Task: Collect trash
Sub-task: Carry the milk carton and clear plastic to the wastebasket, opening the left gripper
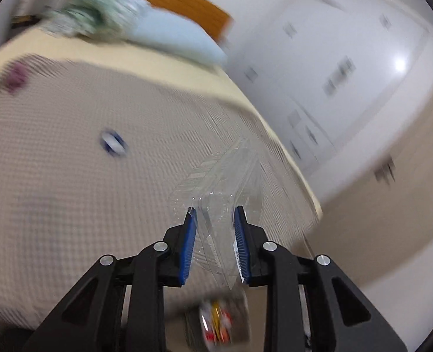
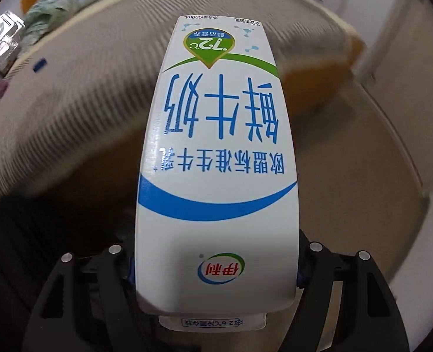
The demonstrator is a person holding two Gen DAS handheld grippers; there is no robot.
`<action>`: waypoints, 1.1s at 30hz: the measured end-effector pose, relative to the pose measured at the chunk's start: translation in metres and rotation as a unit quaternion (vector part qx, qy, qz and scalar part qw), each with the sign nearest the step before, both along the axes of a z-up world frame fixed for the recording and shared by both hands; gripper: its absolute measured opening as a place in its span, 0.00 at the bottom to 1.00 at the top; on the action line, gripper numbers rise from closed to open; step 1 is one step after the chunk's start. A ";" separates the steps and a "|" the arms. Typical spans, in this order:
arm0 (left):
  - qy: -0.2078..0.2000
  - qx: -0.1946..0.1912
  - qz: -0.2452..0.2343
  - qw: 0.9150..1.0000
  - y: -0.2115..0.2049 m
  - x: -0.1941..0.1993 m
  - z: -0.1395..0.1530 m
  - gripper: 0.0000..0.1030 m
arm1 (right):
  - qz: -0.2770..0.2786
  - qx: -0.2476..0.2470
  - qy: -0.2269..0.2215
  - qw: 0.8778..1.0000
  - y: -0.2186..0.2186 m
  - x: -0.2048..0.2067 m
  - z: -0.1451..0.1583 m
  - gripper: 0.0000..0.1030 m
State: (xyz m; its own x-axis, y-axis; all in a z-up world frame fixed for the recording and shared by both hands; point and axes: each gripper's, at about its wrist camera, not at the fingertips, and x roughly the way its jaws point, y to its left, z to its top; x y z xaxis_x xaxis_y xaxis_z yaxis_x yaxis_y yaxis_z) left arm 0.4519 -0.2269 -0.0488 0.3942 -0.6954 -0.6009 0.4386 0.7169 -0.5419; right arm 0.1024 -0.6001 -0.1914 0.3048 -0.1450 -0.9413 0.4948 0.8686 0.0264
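My left gripper is shut on a crumpled clear plastic container, with the blue pads pressing its sides above the bed. The same container shows at the left edge of the right wrist view. My right gripper is shut on a white and blue milk carton, which points away from the camera and hides the fingertips. On the bedspread lie a small blue and white wrapper and a purple scrap. Below the left gripper lies a blurred red and yellow wrapper.
The beige textured bed fills the left, with a light blue pillow and a green blanket by the wooden headboard. White wardrobe doors stand on the right. A dark ribbed object sits on the floor beside the bed.
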 end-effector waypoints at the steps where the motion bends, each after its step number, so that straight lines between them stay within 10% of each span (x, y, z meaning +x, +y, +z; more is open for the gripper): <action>1: 0.011 0.007 -0.025 1.000 -0.016 -0.012 -0.010 0.23 | -0.007 0.006 0.008 1.000 -0.002 -0.013 -0.009 0.68; 6: 0.140 0.088 -0.157 0.974 -0.129 -0.078 -0.114 0.23 | -0.030 0.034 0.037 0.998 -0.013 -0.058 -0.061 0.68; 12: 0.246 0.252 -0.202 0.914 -0.231 -0.130 -0.239 0.23 | -0.063 0.077 0.039 0.994 -0.036 -0.090 -0.104 0.68; 23: 0.190 0.440 -0.338 0.810 -0.334 -0.185 -0.379 0.24 | -0.099 0.125 0.043 0.986 -0.060 -0.106 -0.151 0.68; 27: 0.064 0.501 -0.443 0.741 -0.355 -0.230 -0.408 0.25 | -0.098 0.132 0.041 0.986 -0.060 -0.105 -0.155 0.68; 30: 0.053 0.496 -0.513 0.698 -0.356 -0.262 -0.422 0.25 | -0.098 0.137 0.044 0.985 -0.068 -0.103 -0.162 0.68; 32: 0.068 0.484 -0.540 0.685 -0.356 -0.279 -0.432 0.50 | -0.101 0.142 0.044 0.984 -0.073 -0.101 -0.164 0.68; 33: 0.073 0.473 -0.540 0.693 -0.355 -0.281 -0.435 0.80 | -0.102 0.141 0.042 0.984 -0.077 -0.099 -0.165 0.68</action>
State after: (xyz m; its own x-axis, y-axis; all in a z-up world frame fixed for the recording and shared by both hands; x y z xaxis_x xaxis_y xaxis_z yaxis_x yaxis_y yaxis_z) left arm 0.1705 -0.5819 -0.4835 -0.1609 0.1940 -0.9677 0.9858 0.0784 -0.1482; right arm 0.0030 -0.6767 -0.3564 0.2157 0.0749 -0.9736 0.6688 0.7151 0.2032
